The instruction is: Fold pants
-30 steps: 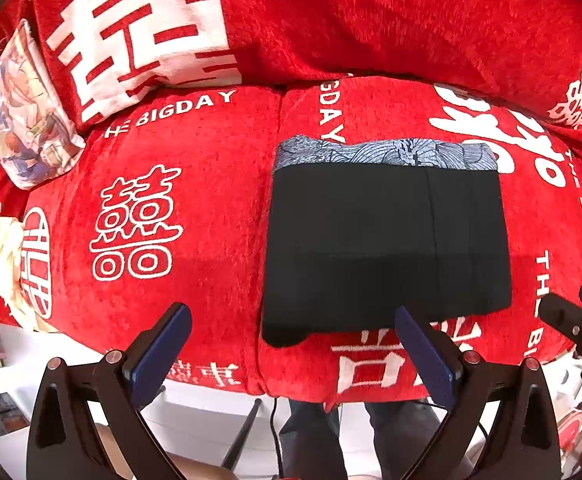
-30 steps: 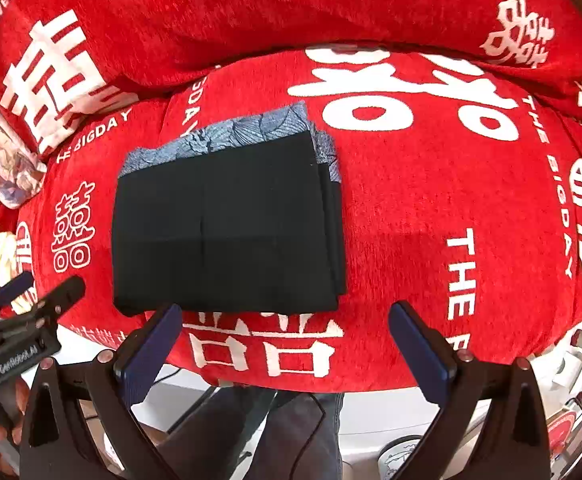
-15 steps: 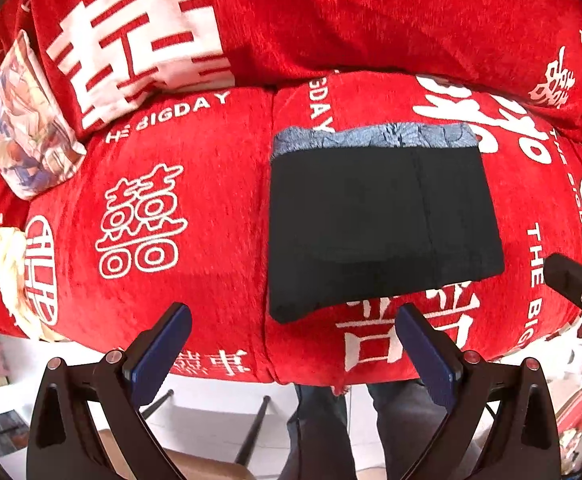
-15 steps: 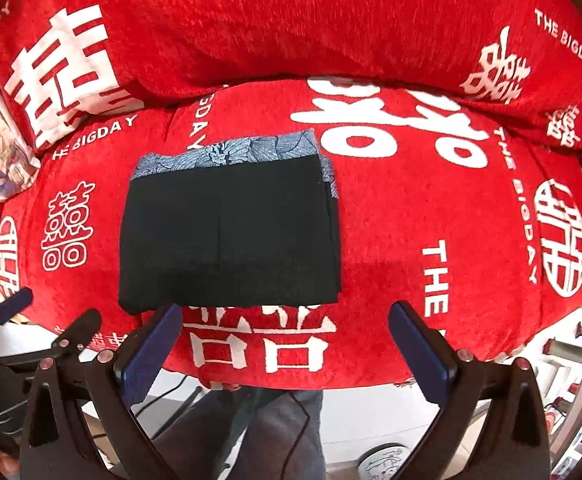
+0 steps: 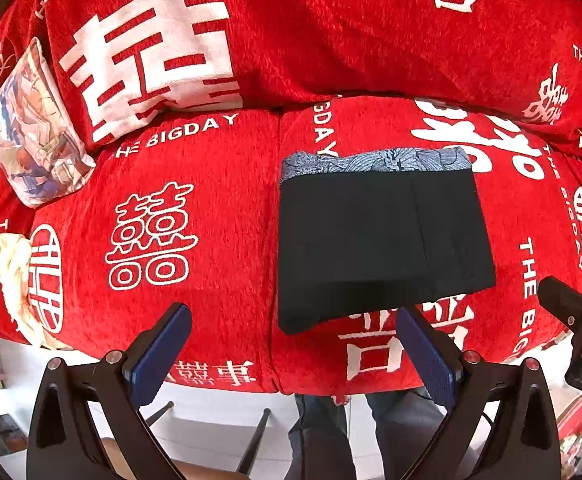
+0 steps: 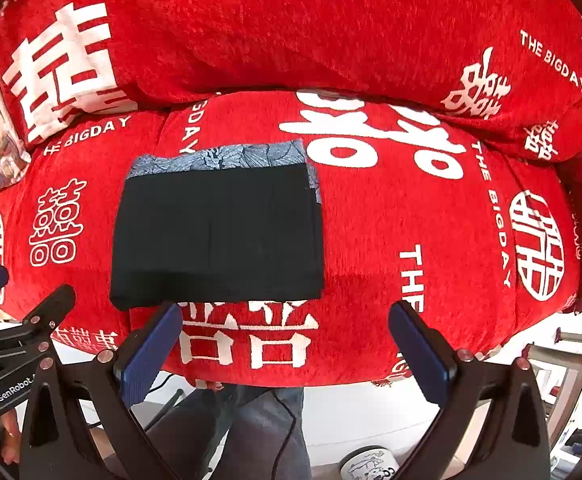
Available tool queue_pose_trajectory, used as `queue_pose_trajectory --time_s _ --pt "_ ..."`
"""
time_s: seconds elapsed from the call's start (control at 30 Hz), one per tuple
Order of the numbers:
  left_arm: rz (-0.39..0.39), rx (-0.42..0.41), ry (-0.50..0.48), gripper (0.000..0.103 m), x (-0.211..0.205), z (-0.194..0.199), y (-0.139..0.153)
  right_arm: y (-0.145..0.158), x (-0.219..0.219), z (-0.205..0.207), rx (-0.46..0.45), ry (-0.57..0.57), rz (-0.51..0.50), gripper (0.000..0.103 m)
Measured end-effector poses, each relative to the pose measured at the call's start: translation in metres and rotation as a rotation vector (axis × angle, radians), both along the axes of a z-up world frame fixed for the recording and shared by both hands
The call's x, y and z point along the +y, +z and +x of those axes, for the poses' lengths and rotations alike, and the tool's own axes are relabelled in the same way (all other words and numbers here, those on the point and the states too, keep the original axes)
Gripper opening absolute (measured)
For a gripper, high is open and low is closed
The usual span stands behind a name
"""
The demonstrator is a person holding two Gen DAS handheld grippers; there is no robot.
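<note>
Claws: left gripper (image 5: 293, 350) and right gripper (image 6: 285, 346) both have their blue-padded fingers spread wide apart, nothing between them; neither touches cloth.
Pants: black fabric pants with a blue-grey patterned waistband (image 5: 379, 236), lying as a compact flat rectangle on the seat of the red plush sofa cover printed with white characters (image 5: 195, 208); in the right wrist view the same bundle (image 6: 217, 228) sits left of centre, its near edge just beyond the left finger's tip.
Progress: judged from the layered edges and squared outline, the folding looks done or nearly so; the near left corner hangs a little lower than the rest, so a small tidy could remain; nothing else seems left.
Pose: both grippers hover off the front edge of the seat, pointing at the sofa, level and side by side; each shows at the margin of the other's view.
Surroundings: pale printed cushion (image 5: 35, 128) at the far left, well apart from the pants.
</note>
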State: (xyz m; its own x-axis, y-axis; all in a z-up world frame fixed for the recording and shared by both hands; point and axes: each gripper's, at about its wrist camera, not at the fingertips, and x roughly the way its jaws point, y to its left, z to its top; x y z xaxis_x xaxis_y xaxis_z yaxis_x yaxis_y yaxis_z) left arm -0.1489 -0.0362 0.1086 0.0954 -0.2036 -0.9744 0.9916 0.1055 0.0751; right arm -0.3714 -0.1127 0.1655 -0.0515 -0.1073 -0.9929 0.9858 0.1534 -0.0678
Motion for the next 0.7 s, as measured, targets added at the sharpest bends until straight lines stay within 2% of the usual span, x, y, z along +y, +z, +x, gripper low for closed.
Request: queue_pose_trajectory --time_s 0.7 --pt "-0.019 0.001 -0.015 0.102 0.0039 -0.0059 0.0069 0.0029 0.0091 0.0062 -0.002 0.001 0.003 0.103"
